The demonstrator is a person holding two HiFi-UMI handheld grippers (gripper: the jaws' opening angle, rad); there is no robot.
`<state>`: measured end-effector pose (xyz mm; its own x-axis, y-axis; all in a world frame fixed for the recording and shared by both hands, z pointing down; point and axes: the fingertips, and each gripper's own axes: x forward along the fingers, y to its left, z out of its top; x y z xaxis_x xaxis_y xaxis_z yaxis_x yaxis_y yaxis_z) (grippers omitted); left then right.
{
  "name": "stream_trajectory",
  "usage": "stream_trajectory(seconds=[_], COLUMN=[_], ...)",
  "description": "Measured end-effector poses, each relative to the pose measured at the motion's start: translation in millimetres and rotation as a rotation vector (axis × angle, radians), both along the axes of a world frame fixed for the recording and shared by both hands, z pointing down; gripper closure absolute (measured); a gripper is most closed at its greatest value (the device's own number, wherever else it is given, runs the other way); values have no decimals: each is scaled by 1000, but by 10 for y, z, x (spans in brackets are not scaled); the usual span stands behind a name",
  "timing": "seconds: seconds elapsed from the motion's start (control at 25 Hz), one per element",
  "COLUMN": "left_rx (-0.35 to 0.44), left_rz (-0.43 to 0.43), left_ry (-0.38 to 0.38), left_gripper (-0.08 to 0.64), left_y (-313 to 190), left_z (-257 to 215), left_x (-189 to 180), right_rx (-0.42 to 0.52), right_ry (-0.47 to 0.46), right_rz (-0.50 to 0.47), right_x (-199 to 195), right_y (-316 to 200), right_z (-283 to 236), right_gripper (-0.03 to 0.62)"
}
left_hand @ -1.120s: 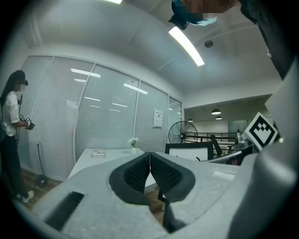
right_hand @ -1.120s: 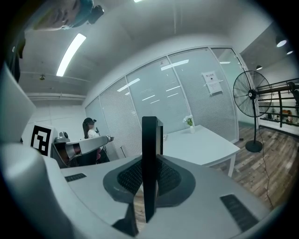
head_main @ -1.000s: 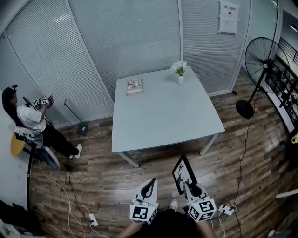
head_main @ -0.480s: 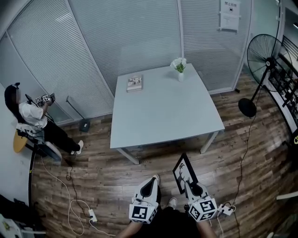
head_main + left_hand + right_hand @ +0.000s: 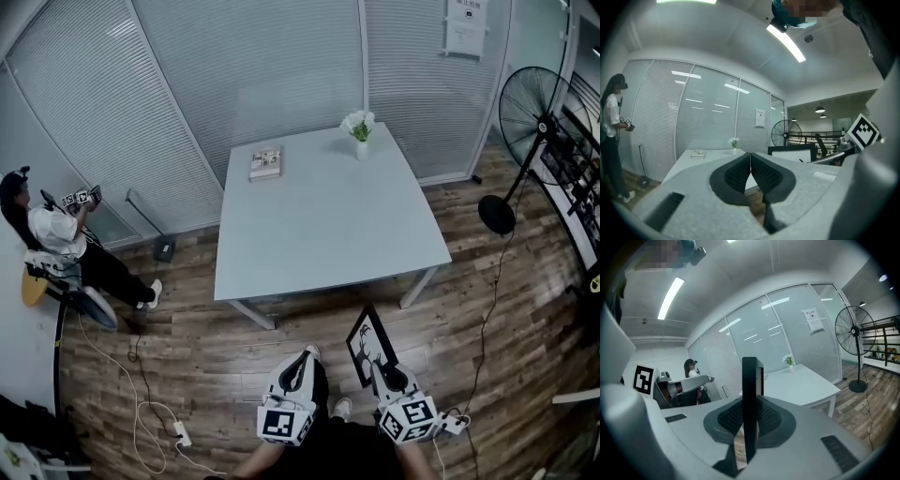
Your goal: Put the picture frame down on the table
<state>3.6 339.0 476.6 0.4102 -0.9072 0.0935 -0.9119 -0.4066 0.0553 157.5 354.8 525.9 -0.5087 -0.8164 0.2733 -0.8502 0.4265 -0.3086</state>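
A black picture frame (image 5: 370, 344) with a dark antler-like print stands tilted over the wood floor, just short of the table's near edge. My right gripper (image 5: 381, 369) is shut on its lower edge. In the right gripper view the picture frame (image 5: 749, 399) shows edge-on as a black bar between the jaws. My left gripper (image 5: 298, 367) hangs beside it, shut and holding nothing; in the left gripper view its pads (image 5: 740, 176) meet at the left gripper (image 5: 750, 156) tip. The pale square table (image 5: 319, 234) lies ahead.
A book (image 5: 265, 161) lies at the table's far left corner and a small vase of flowers (image 5: 360, 131) stands at the far right. A standing fan (image 5: 530, 127) is at the right. A person (image 5: 56, 234) sits at the left. Cables (image 5: 141, 412) trail over the floor.
The view has shifted slightly forward toward the table. Both grippers and the held frame have kept their places relative to me.
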Motion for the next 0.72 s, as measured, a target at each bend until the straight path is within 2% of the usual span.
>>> stream_trajectory(seconds=[0.36, 0.72], left_rx=[-15, -30], left_rz=[-20, -1], left_ry=[16, 28], left_gripper=[543, 543], left_y=[-456, -1182], left_z=[104, 107], left_x=[-42, -183], right_rx=[-14, -41], right_ry=[0, -4], right_rz=[-23, -35], right_x=[-75, -286], right_y=[-426, -1084], right_z=[82, 110], right_gripper=[537, 536])
